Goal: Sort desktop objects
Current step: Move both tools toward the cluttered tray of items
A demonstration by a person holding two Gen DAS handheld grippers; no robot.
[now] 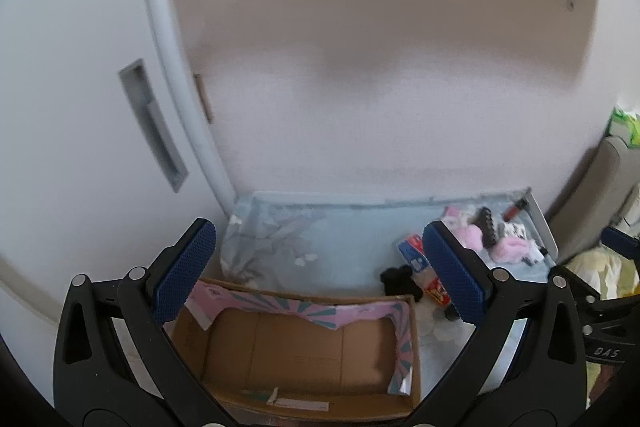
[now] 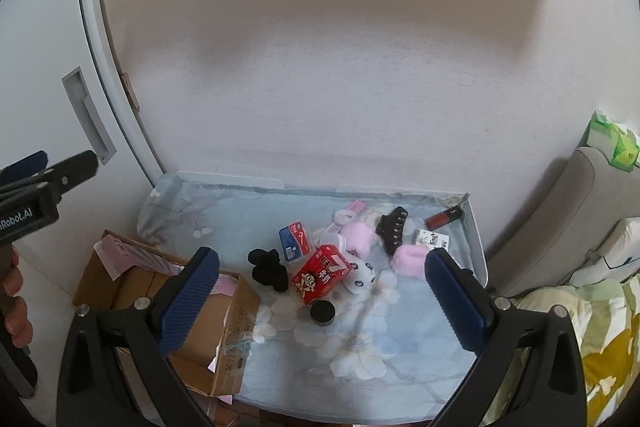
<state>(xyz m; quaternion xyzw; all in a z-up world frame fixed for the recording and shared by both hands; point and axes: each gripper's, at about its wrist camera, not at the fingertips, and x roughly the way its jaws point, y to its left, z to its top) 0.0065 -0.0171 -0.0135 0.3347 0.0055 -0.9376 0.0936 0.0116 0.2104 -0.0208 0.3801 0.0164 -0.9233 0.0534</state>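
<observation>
On the floral-covered desk (image 2: 360, 359), a red snack pack (image 2: 320, 277) lies at centre, a black scrunchie (image 2: 269, 269) at its 9 o'clock and a small black jar (image 2: 322, 311) at 6. Only the left wrist view shows the cardboard box (image 1: 304, 351) interior, nearly empty. Both the left tool (image 1: 320, 275) and right tool (image 2: 320, 303) are spread wide, holding nothing. Bare cloth lies at 6 o'clock.

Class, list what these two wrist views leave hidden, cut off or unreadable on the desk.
- Red carton: left view, mostly behind the left gripper's right finger.
- Cardboard box: right view, interior blocked by the right gripper's left finger.
- Blue packet: right view, print too small to read.
- Red tube: left view, blurred and tiny.
</observation>
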